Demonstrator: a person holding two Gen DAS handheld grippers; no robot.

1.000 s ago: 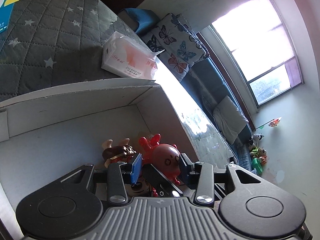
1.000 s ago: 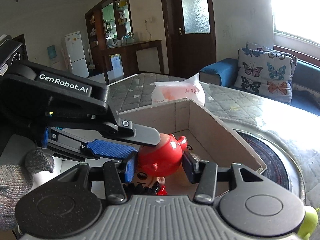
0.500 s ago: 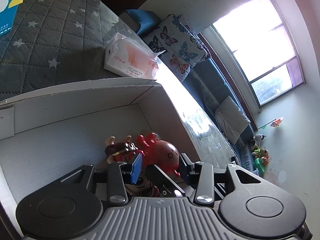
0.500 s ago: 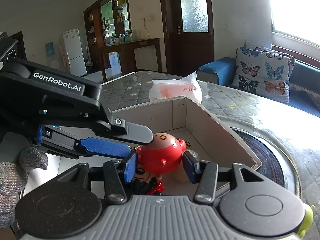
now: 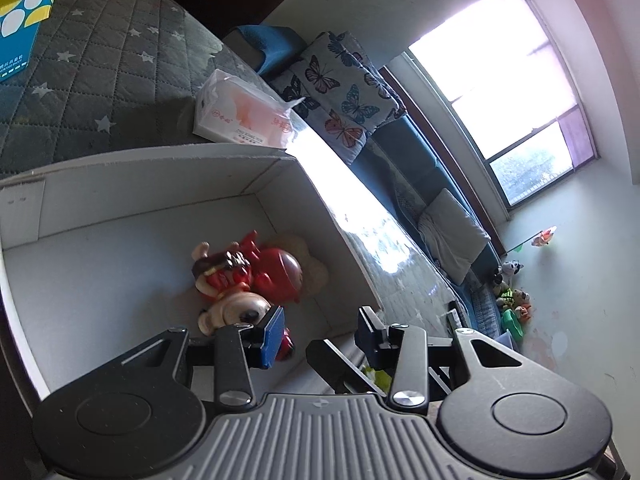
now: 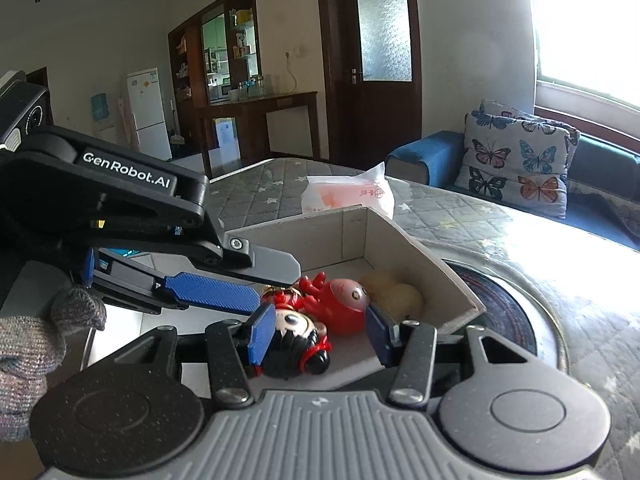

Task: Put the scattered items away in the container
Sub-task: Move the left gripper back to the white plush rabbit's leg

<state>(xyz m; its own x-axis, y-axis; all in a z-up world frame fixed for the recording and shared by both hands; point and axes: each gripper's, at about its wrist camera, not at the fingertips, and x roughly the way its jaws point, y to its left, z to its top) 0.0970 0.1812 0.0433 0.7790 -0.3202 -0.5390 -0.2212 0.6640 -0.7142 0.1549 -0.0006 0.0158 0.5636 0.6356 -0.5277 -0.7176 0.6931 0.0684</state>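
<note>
A grey quilted cover with white stars (image 5: 120, 80) is spread over the surface, and a white cardboard box (image 5: 132, 196) is set on it. A soft tissue pack (image 5: 244, 116) lies just behind the box's far wall, and a blue carton (image 5: 20, 20) is seen farther back. Beside the box a round dark plate (image 6: 504, 312) is set into the surface. A sofa with a butterfly cushion (image 6: 520, 156) runs under a bright window (image 5: 516, 92); a dark wooden door (image 6: 380, 52) and a white fridge (image 6: 148, 112) are seen across the room.

The toys are gathered in the box's far corner: a red round-headed figure (image 6: 344, 300), a doll with a pale face and dark hair (image 6: 296, 340), and a beige plush (image 6: 396, 292) against the wall. The right gripper (image 6: 320, 332) is held over them with its jaws apart and nothing clamped, the doll lying beyond its left finger. The left gripper (image 5: 320, 334) is likewise released and empty, the toys lying ahead and to its left. A gloved hand (image 6: 36, 340) is seen at the left edge.
</note>
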